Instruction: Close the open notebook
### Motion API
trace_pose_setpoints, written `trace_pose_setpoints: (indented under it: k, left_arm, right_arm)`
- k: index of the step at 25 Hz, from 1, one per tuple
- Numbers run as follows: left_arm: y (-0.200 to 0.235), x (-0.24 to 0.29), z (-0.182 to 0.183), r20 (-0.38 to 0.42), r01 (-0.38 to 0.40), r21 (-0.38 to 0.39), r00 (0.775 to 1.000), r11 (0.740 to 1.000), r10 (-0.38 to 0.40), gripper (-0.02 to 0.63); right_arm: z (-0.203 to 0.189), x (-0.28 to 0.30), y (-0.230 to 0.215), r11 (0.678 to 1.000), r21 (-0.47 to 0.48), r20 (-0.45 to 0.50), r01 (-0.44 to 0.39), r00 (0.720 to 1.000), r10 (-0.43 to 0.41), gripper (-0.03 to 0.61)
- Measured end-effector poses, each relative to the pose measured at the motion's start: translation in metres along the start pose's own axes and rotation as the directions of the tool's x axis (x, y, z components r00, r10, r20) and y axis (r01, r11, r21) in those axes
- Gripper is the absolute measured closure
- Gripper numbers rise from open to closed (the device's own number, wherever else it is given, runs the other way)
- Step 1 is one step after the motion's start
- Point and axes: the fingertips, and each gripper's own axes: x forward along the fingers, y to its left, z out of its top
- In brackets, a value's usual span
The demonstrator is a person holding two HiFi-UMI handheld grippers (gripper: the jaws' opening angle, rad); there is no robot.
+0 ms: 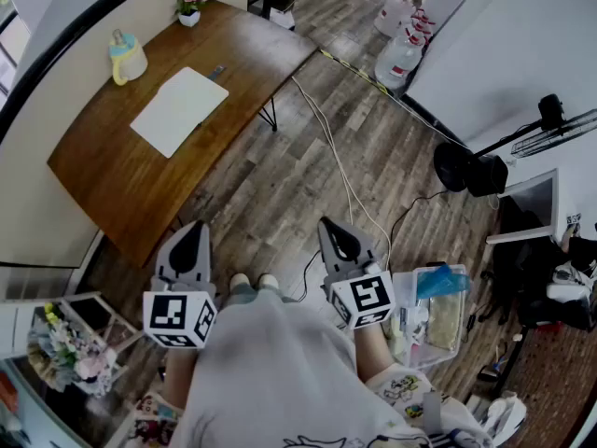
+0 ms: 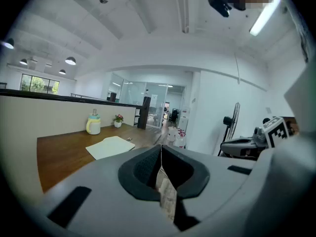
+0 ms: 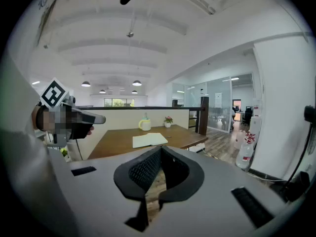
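Notebook (image 1: 179,110) lies beyond left gripper (image 1: 192,226) — right gripper (image 1: 334,223) too.

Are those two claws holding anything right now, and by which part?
Nothing is held. The left claw and the right claw are both shut on nothing, and the notebook lies open on the table, away from both.

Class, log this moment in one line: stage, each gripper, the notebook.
stage: pre-contact | left gripper: shut, empty | right gripper: shut, empty | notebook: open on table, untouched
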Motion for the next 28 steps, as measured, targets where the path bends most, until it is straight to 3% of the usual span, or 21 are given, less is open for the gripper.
trace_pose_setpoints:
  k: [6, 11, 13, 20, 28]
  left_arm:
    - [-0.012, 0.001, -0.006, -0.009, 0.0, 0.004, 1.0, 1.0, 0.0, 0.607]
    - [-0.018, -0.005, -0.01, 0.009, -0.045, -0.003, 0.999, 0.999, 0.045, 0.602]
    - [-0.022, -0.007, -0.014, 0.008, -0.054, -0.01, 0.998, 0.998, 0.054, 0.569]
    - [-0.017, -0.004, -0.027, -0.023, -0.092, -0.036, 0.996, 0.995, 0.091, 0.482]
    - [0.01, 0.032, -0.023, -0.034, -0.102, -0.058, 0.994, 0.993, 0.1, 0.405]
  right_arm:
    - [0.0, -0.008, -0.001, 0.999, 0.017, 0.027, -0.039, 0.999, 0.039, 0.577]
    - [-0.003, -0.016, -0.007, 0.996, 0.035, 0.042, -0.077, 0.996, 0.076, 0.552]
    - [-0.006, -0.019, -0.009, 0.994, 0.05, 0.039, -0.094, 0.995, 0.092, 0.488]
    - [-0.023, -0.015, -0.016, 0.986, 0.116, 0.019, -0.117, 0.993, 0.116, 0.438]
    - [-0.027, 0.028, -0.025, 0.98, 0.157, -0.017, -0.123, 0.992, 0.127, 0.358]
